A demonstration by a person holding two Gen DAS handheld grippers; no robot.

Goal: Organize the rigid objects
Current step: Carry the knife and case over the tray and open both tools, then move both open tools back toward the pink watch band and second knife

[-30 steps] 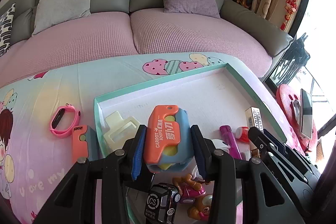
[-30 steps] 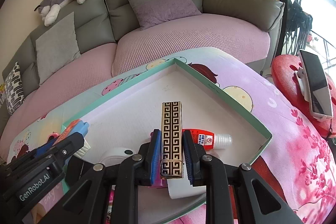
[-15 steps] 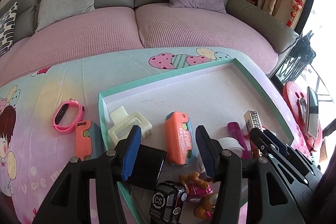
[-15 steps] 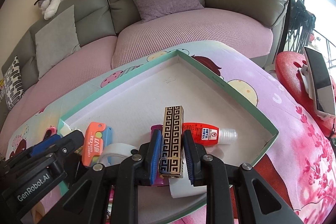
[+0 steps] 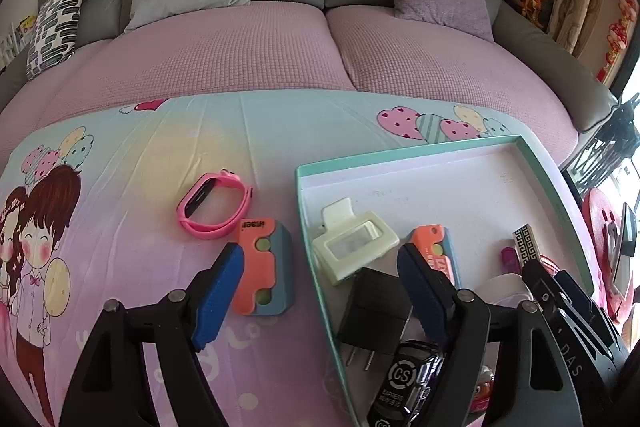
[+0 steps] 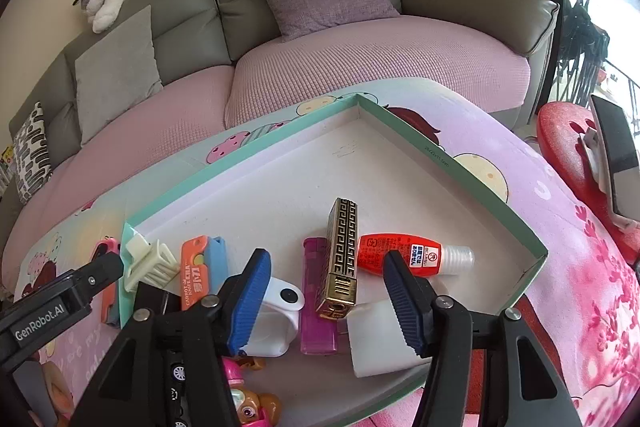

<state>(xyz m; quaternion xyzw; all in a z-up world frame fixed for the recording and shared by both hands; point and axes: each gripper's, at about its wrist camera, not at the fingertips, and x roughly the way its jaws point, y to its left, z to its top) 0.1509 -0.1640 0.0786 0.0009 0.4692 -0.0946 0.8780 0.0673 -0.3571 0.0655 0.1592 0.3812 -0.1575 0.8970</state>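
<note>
The left hand-held gripper point(image 5: 320, 291) and right hand-held gripper point(image 6: 326, 301) both gape wide, empty.

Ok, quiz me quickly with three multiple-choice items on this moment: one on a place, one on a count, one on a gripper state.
1. Where does the pink wristband lie?
A. in the tray
B. on the cloth outside the tray
C. in the left gripper

2. How many orange-and-blue carrot knives show?
A. one
B. two
C. three

3. How is the right gripper?
A. open
B. shut on the gold lighter
C. shut on the glue bottle

B: it lies left of the tray wall.
B: one on the cloth, one in the tray.
A: its fingers stand apart, the gold lighter free between them.
</note>
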